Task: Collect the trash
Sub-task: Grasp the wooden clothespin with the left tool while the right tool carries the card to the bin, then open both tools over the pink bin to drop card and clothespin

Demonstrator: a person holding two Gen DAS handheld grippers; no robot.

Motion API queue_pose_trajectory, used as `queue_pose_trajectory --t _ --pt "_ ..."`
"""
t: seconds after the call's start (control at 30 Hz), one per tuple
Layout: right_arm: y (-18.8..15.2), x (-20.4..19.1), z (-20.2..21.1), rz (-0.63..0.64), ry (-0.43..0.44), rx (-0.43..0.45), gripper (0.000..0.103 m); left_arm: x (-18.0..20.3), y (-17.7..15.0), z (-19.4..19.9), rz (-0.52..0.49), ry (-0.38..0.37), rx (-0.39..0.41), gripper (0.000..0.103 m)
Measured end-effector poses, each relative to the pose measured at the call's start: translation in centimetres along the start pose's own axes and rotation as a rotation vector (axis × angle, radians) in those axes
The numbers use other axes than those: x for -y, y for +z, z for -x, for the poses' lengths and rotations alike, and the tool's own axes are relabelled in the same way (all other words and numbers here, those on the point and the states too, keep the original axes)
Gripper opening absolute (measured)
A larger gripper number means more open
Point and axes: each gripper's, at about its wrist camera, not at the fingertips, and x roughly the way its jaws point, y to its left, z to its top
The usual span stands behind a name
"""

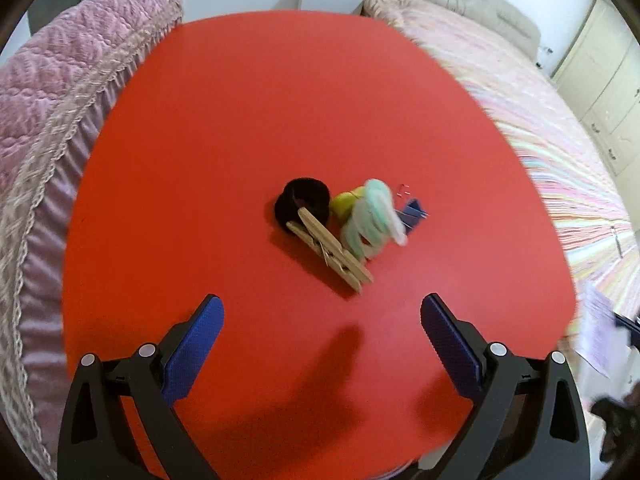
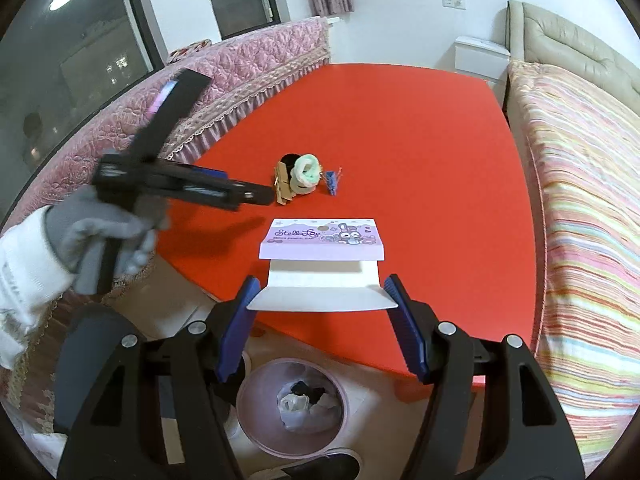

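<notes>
The left tongs [image 1: 322, 334] hang wide open over the red bench [image 1: 280, 100], their blue pads [image 1: 196, 344] spread apart with nothing between them. Just ahead of them on the bench lies a small heap of things. A wooden clothespin [image 1: 334, 254] lies nearest, one end resting against a black hair tie [image 1: 302, 204]. Beside these sit a mint and white fuzzy hair tie [image 1: 372, 216], a yellow-green piece [image 1: 348, 202] half hidden behind it, and a small blue clip [image 1: 414, 212] at the far side. In the right wrist view the left tongs [image 2: 264, 199] are seen from the side, held by a gloved hand [image 2: 100, 240], their tips close to the clothespin [image 2: 284, 186].

The right tongs [image 2: 324, 298] are closed on a white card or box flap [image 2: 322, 298], gripping its two side edges between the blue pads [image 2: 406, 332]. The flap belongs to a pale purple box [image 2: 322, 240] printed with a cartoon rabbit, which sits at the near edge of the bench [image 2: 420, 140]. Below the tongs, on the floor, stands a pink bin [image 2: 256, 428] with crumpled wrappers and dark scraps inside. A pink quilted cover [image 2: 248, 64] borders the bench on the left, and a striped bed [image 2: 580, 200] runs along the right.
</notes>
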Motion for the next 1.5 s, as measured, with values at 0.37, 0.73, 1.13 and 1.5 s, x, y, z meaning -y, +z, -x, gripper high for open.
queue_pose_trajectory --t 0.37,0.73,1.13,1.5 --pt "-0.7 0.4 0.7 -0.008 -0.003 0.002 0.063 0.4 0.2 -1.3 0.000 0.016 0.003 0.014" --pt "-1.1 -1.1 1.4 -0.014 0.006 0.030 0.063 0.3 -2.4 2.7 -0.044 -0.014 0.068 0.011" --pt "-6.3 -5.0 4.3 0.024 0.042 -0.003 0.063 3.3 -10.4 10.6 -0.184 -0.087 0.152 0.011" --pt "-11.1 -7.0 0.3 0.009 0.101 -0.143 0.086 4.5 -15.6 13.5 -0.232 -0.162 0.132 0.011"
